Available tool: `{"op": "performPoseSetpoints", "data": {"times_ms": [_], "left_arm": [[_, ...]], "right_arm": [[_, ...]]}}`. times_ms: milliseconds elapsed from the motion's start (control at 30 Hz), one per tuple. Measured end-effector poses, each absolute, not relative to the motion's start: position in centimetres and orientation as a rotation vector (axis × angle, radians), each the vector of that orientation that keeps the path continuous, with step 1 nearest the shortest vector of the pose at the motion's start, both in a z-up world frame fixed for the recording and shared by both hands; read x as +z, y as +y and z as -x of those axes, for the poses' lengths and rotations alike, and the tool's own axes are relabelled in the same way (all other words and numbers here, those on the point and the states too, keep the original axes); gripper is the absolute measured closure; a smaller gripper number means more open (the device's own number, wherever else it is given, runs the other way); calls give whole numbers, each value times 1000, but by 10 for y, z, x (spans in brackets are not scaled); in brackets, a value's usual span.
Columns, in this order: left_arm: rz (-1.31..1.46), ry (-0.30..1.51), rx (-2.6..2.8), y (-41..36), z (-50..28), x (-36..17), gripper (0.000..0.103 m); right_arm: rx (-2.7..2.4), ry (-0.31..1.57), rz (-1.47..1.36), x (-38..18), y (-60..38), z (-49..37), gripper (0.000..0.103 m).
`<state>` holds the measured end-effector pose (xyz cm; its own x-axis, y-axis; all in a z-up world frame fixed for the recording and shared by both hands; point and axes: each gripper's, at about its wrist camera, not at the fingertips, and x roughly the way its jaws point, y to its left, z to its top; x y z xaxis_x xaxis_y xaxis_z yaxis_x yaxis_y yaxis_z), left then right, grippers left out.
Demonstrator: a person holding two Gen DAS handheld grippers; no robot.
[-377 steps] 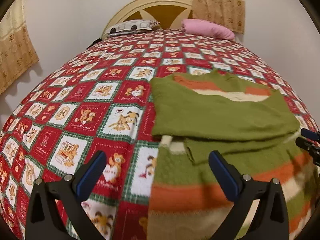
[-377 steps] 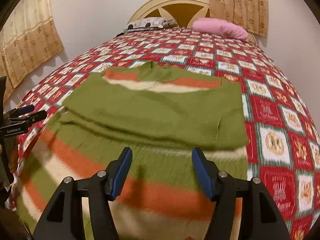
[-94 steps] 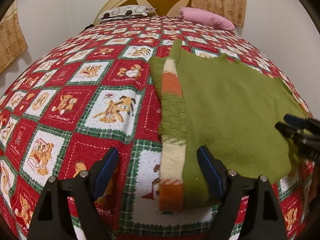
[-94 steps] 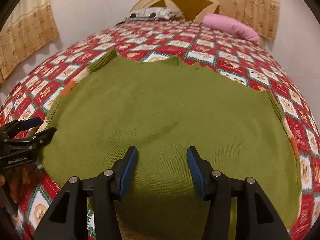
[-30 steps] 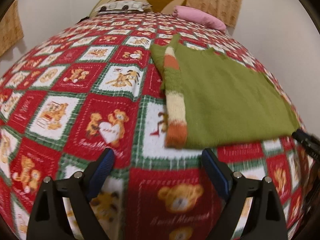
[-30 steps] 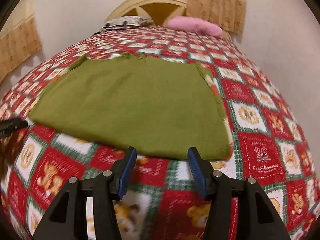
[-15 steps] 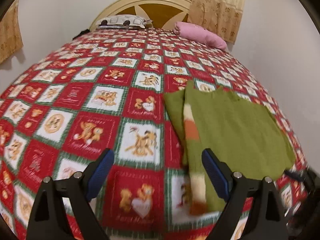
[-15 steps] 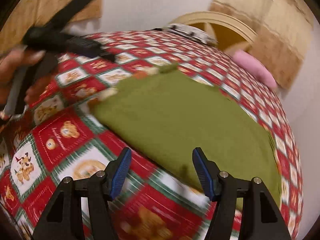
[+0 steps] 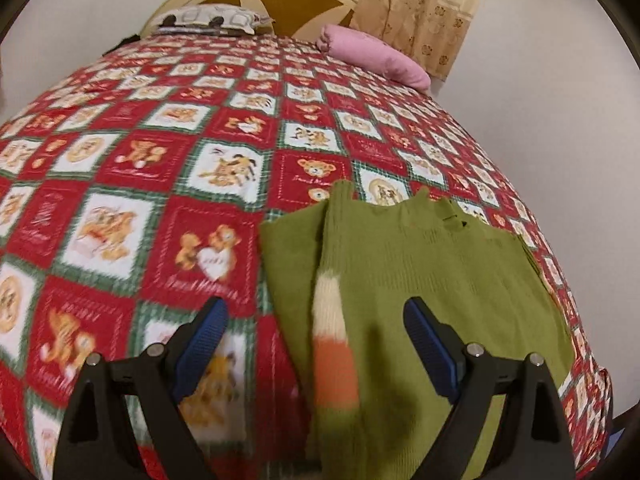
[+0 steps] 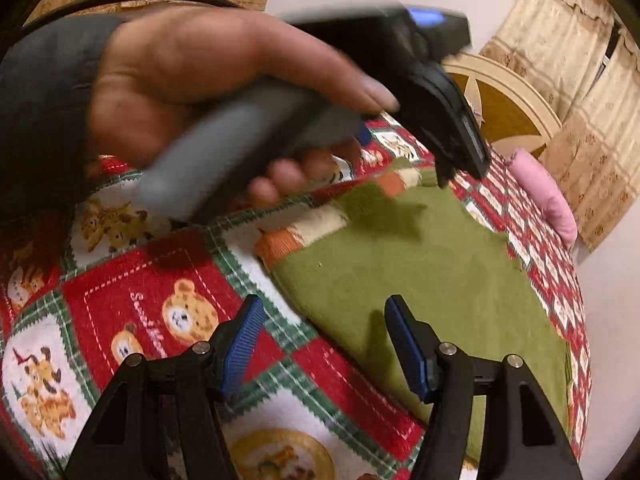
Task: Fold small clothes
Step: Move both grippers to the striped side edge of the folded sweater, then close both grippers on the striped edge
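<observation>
Green sweater (image 9: 436,280) folded flat into a rectangle on the bed, low and right of centre in left wrist view; striped cream/orange sleeve edge (image 9: 332,344) showing along its left fold. Same sweater (image 10: 432,276) at centre-right in right wrist view, striped edge at 10 o'clock of it.

Changed: a few seconds back both tongs sat right over the cloth; a second ago pulled off toward the bed's near edge; now swung round to the sweater's left side. Right view rolled hard, so bed reads tilted. Reads as repositioning for the next fold across the width, not finished.

Left tongs (image 9: 316,340) wide open, nothing gripped, striped edge showing in the gap between the pads, not pinched. Right tongs (image 10: 322,342) partly open, just been opening, nothing between the pads; sweater's near corner showing between the tips, contact unclear.

Hand (image 10: 208,92) holding the left tool fills 11 to 1 o'clock of right view, above the striped edge, blurred.

Bed cover (image 9: 132,184): red/green patchwork with bear prints, flat. Pink pillow (image 9: 376,60) at 1 o'clock, patterned pillow (image 9: 212,20) at 11 o'clock, arched headboard (image 9: 280,0) at 12. Beige curtain (image 9: 424,12) upper right, plain pale walls.
</observation>
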<state>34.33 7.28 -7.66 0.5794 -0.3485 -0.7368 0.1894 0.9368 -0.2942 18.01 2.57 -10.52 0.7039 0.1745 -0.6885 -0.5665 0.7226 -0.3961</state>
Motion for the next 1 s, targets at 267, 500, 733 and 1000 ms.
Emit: {"op": "performPoseSetpoints", "data": {"times_ms": [267,500,733,1000], "left_arm": [[212,932,-325,71,-376,-91,25],[238,961,-388,70,-389,-103,77],[344,989,-451,81,-395,-100,89],[516,1016,-477,91,-398,-97,90]], "right_arm": [[447,640,641,-106,44,-186,39],[464,641,638,-105,55,-195,52],[527,664,567,-98,41,-199,92],[551,653,426,-75,11,-198,95]]}}
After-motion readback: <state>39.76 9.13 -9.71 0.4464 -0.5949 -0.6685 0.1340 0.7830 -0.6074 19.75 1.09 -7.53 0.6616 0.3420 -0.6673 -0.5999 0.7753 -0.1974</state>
